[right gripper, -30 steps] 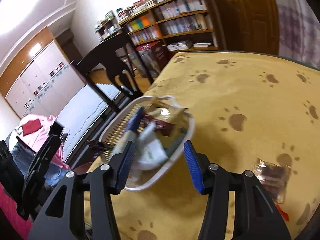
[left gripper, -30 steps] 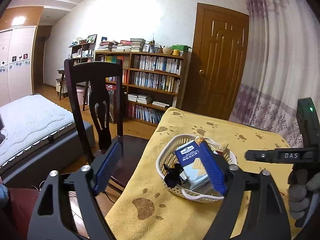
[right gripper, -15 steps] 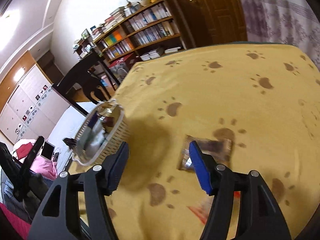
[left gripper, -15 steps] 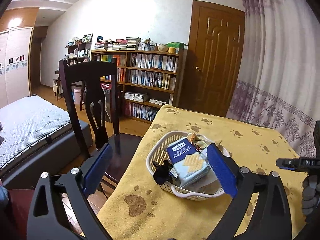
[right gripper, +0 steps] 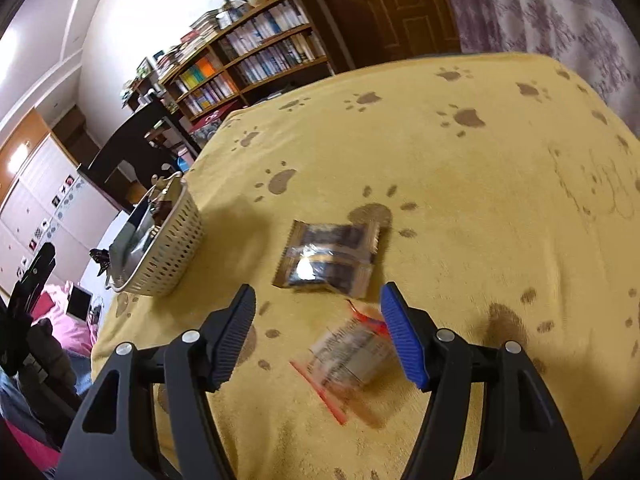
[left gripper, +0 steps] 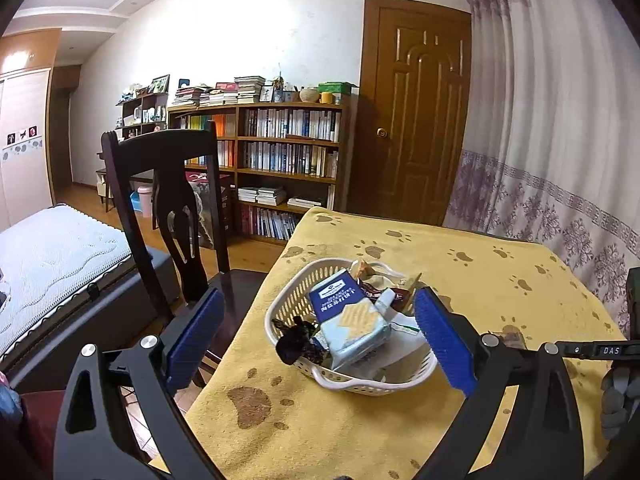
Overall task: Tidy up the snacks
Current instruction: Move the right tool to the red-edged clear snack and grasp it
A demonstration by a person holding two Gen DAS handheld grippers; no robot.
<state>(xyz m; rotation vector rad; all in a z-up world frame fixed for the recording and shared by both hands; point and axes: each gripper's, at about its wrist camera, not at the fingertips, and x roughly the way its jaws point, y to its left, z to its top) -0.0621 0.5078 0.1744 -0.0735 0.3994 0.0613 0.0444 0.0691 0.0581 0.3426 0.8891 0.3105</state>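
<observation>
Right gripper (right gripper: 318,334) wide open, nothing in it, fingers apart over the yellow paw-print cloth (right gripper: 480,152) near the front edge of the tabletop; betw the blue pad (right gripper: 402,340) and the black one lies a clear packet w/ red trim (right gripper: 352,356), blurred, can't tell if pads touch it, looks like not. Just beyond the tips a brown twin-pack snack (right gripper: 328,258) lies flat on the cloth, apart from the gripper. Further toward the left edge stands the white basket (right gripper: 168,256), packed w/ wrappers. Left gripper (left gripper: 316,330) also wide open & empty, hanging above the left front corner of the tabletop; its right blue pad (left gripper: 444,342) sits in front of the basket's right rim (left gripper: 340,380), contact can't be told, its left pad (left gripper: 192,332) is out past the table edge over the dark wooden chair (left gripper: 160,208). Inside the basket: a blue-and-white cracker pack (left gripper: 348,312) on top, tilted, a black crinkled wrapper (left gripper: 294,340) hanging at the near-left rim, brown & white wrappers toward the far side. At the right edge of the left view a gloved hand (left gripper: 618,404) grips the other tool's handle. Chair stands tight against the left edge of the tabletop; behind it a bed (left gripper: 52,256), bookshelf (left gripper: 280,160), brown door (left gripper: 416,108) & a patterned curtain (left gripper: 560,140) along the far right side
</observation>
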